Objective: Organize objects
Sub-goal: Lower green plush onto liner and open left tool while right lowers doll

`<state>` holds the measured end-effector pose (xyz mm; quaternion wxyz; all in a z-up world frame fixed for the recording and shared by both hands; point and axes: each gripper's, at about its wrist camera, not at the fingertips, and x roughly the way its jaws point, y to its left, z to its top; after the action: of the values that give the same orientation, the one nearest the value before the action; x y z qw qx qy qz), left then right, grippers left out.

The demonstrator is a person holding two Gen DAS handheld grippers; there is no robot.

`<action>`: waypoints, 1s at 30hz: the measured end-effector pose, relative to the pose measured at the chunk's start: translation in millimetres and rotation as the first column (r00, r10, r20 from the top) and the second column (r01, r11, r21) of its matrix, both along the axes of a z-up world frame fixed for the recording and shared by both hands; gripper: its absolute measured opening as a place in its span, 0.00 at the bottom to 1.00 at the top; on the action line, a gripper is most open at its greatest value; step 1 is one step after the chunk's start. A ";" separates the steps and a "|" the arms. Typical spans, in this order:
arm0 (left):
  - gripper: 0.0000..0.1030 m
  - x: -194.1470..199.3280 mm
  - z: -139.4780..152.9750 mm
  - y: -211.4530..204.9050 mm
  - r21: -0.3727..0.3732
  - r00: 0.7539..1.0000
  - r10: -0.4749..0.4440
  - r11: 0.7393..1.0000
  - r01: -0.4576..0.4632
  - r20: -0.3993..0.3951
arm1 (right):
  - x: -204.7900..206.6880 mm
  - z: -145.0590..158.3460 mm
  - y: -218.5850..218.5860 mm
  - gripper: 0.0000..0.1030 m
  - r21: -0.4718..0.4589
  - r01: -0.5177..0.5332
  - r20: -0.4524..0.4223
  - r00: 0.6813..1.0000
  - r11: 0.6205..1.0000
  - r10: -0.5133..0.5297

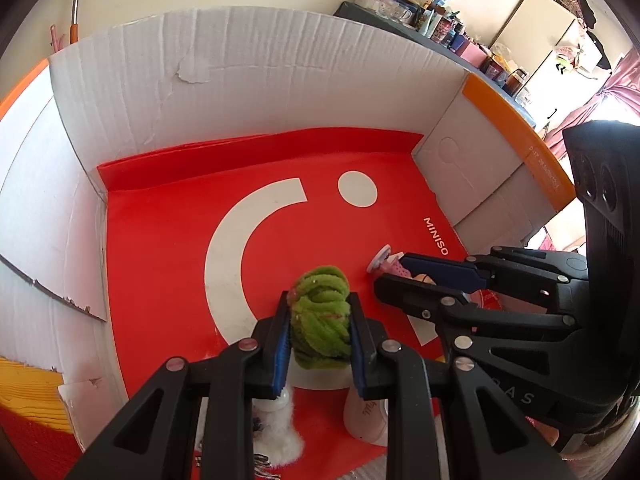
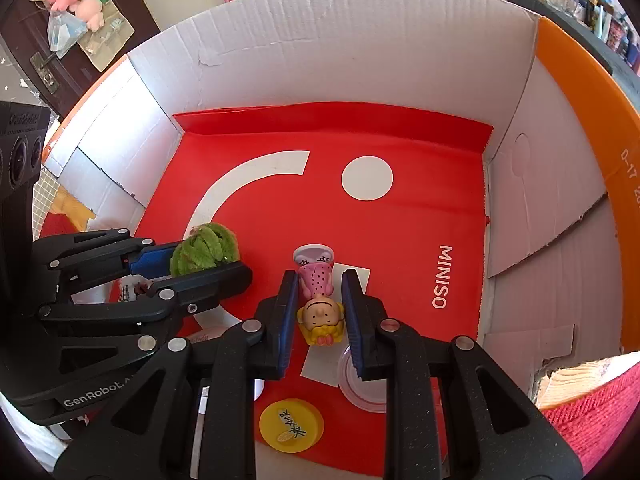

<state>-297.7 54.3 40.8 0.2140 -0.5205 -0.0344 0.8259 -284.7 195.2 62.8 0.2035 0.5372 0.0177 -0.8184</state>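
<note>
Cardboard box (image 2: 360,48), red MINISO liner (image 2: 420,220), fills frame. Left gripper (image 1: 320,320) clenched on green yarn ball (image 1: 320,312), lower centre; right gripper (image 2: 320,308) clamps doll figurine (image 2: 320,304) head-first, likely carrying for sorting. Yellow lid (image 2: 291,425) below.

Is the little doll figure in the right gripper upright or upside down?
Upside down as the right wrist view shows it: the doll figure has its round base farthest from the camera and its yellow-haired head nearest, between the right gripper jaws.

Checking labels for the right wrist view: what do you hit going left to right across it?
Left tool holding the green fuzzy ball → right tool holding the doll figurine → MINISO lettering → box's orange edge.
</note>
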 end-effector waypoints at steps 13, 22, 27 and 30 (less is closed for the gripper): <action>0.24 0.4 -0.3 0.2 0.000 1.000 -0.002 1.000 0.002 0.001 | 3.6 2.0 5.1 0.21 -0.010 0.001 0.001 1.000 1.000 -0.001; 0.27 0.8 0.1 -0.5 0.002 1.000 -0.001 1.000 0.001 0.002 | 4.2 2.2 7.6 0.21 -0.020 0.007 0.006 1.000 1.000 -0.007; 0.28 0.9 0.0 -0.8 -0.001 1.000 -0.002 1.000 0.002 0.002 | 5.0 3.3 8.8 0.21 -0.016 0.005 0.005 1.000 1.000 -0.005; 0.32 1.6 0.1 -1.9 -0.001 1.000 0.002 1.000 -0.002 0.000 | 5.0 3.3 9.7 0.21 -0.016 0.005 0.007 1.000 1.000 -0.005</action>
<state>-296.1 52.5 40.9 0.2130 -0.5208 -0.0344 0.8260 -279.7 204.9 66.0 0.2057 0.5383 0.0090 -0.8172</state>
